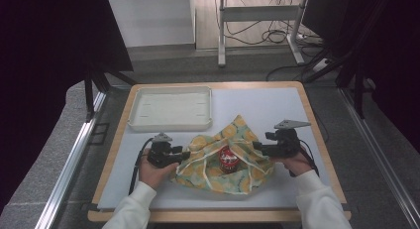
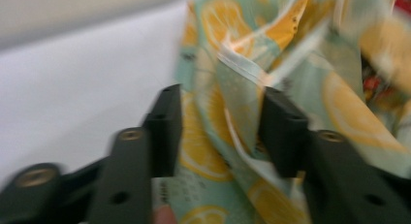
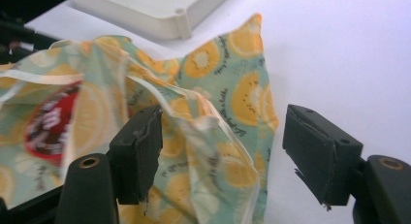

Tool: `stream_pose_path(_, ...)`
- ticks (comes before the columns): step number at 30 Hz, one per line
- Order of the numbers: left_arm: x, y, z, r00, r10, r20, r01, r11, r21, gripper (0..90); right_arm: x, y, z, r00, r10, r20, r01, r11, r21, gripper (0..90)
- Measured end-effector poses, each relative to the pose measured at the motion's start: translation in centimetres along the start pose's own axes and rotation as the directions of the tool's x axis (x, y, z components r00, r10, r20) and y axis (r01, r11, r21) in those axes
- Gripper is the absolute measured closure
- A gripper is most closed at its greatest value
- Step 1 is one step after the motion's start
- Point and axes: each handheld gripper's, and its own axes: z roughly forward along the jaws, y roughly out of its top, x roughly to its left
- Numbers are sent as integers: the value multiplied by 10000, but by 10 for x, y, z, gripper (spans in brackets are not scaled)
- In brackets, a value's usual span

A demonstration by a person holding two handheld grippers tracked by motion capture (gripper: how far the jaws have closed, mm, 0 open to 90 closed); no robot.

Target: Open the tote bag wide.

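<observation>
- On the table (image 1: 277, 97), high view: patterned cloth (image 1: 225, 157) (green with orange citrus slices, white edging) lies bunched near the front middle, wrapped loosely around a red item (image 1: 229, 158) that shows through a gap in the folds.
- Same view: left gripper (image 1: 184, 154) sits at the cloth's left edge, held by the left hand (image 1: 154, 172); right gripper (image 1: 258, 146) sits at the cloth's right edge, held by the right hand (image 1: 297, 162). White sleeves come in from the bottom.
- Same view: white tray (image 1: 171, 125) stands behind the cloth toward the back left, apart from it.
- Left gripper view (blurred): jaws stand apart, a fold of the cloth (image 2: 242, 88) with its white hem runs up between them. Pads not pressing on it as far as I can tell. White table (image 2: 72, 88) to the left.
- Right gripper view: jaws spread wide. Cloth (image 3: 213, 103) edge lies against the left jaw; right jaw is clear of it, over bare table (image 3: 349, 49).
- Same view: red item (image 3: 46, 122) (white lettering, unreadable) shows under the cloth at left; tray (image 3: 155, 10) corner at top.
</observation>
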Motion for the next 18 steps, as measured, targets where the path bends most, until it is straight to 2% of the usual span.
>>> stream_pose_path(2, 3, 4, -9, 9996, -238, 135, 242, 9993, -298, 362, 5, 2, -4, 9999, -135, 53, 135, 9999, -37, 305)
stream_pose_path(4, 4, 6, -15, 9994, -313, 111, 317, 9985, -435, 313, 11, 5, -6, 9995, -301, 30, 301, 9995, -116, 313)
stream_pose_path(6, 3, 7, -19, 9994, -336, 28, 337, 9979, -553, 295, 18, 8, -6, 9988, -489, -35, 489, 9987, -155, 326)
stream_pose_path(11, -4, 9, -24, 9992, -259, 296, 280, 9970, -726, 302, 37, 13, -5, 9948, -939, -385, 934, 9955, -152, 371)
stream_pose_path(15, -15, 14, -27, 9986, 98, 513, -58, 9971, -763, 329, 49, 15, 0, 9907, -1195, -652, 1193, 9928, -72, 406)
stream_pose_path(18, -27, 19, -31, 9958, 547, 739, -487, 9956, -802, 348, 53, 14, 4, 9885, -1335, -716, 1346, 9908, 116, 417)
